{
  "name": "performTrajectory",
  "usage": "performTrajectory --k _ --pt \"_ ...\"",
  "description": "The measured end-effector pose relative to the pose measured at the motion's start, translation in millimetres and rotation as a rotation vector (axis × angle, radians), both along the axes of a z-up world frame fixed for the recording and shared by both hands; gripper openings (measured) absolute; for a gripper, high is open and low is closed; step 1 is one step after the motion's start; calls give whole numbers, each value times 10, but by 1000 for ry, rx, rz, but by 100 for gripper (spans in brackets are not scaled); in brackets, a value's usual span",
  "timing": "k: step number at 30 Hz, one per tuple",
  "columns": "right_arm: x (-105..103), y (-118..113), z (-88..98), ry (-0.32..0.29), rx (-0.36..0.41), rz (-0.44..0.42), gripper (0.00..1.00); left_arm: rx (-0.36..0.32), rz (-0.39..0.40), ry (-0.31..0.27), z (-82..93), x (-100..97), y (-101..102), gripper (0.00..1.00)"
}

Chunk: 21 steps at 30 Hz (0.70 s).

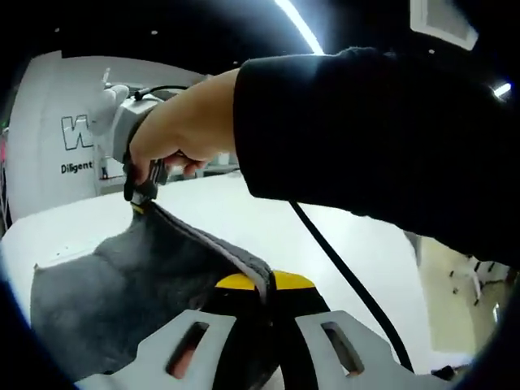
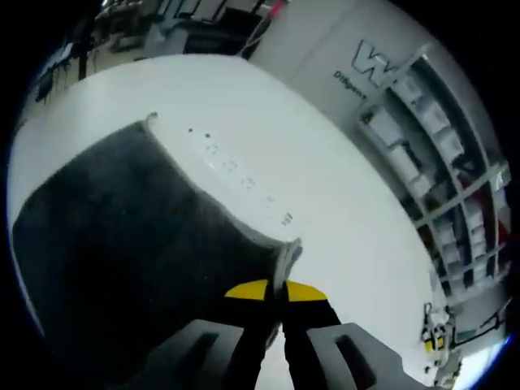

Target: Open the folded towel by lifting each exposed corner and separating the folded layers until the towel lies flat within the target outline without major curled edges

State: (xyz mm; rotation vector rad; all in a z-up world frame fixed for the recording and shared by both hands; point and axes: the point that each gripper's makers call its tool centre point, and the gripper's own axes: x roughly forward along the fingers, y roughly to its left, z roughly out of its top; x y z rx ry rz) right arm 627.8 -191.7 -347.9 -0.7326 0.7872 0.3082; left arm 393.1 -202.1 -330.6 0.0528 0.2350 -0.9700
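Note:
The dark grey towel (image 1: 138, 284) is held up over the white table (image 1: 244, 211), its pale hem stretched taut between both grippers. My left gripper (image 1: 264, 284) is shut on one end of that hem, the yellow pads pinching the cloth. At the far end, a hand (image 1: 187, 130) holds my right gripper (image 1: 140, 193), which is clamped on the other corner. In the right gripper view, the right gripper (image 2: 275, 294) is shut on the towel's edge. There the towel (image 2: 122, 219) hangs down and spreads over the table (image 2: 325, 187).
A black-sleeved arm (image 1: 390, 138) crosses the left gripper view, and a black cable (image 1: 341, 276) trails below it over the table. A white wall with lettering (image 1: 77, 134) stands behind. Shelving with boxes (image 2: 431, 154) lines the room beyond the table.

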Motion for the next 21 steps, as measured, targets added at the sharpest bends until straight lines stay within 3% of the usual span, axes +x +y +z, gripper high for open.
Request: performTrajectory --k 21 --pt "87 -115 -384 39 -17 25 0 39 -12 67 -284 66 -154 4"
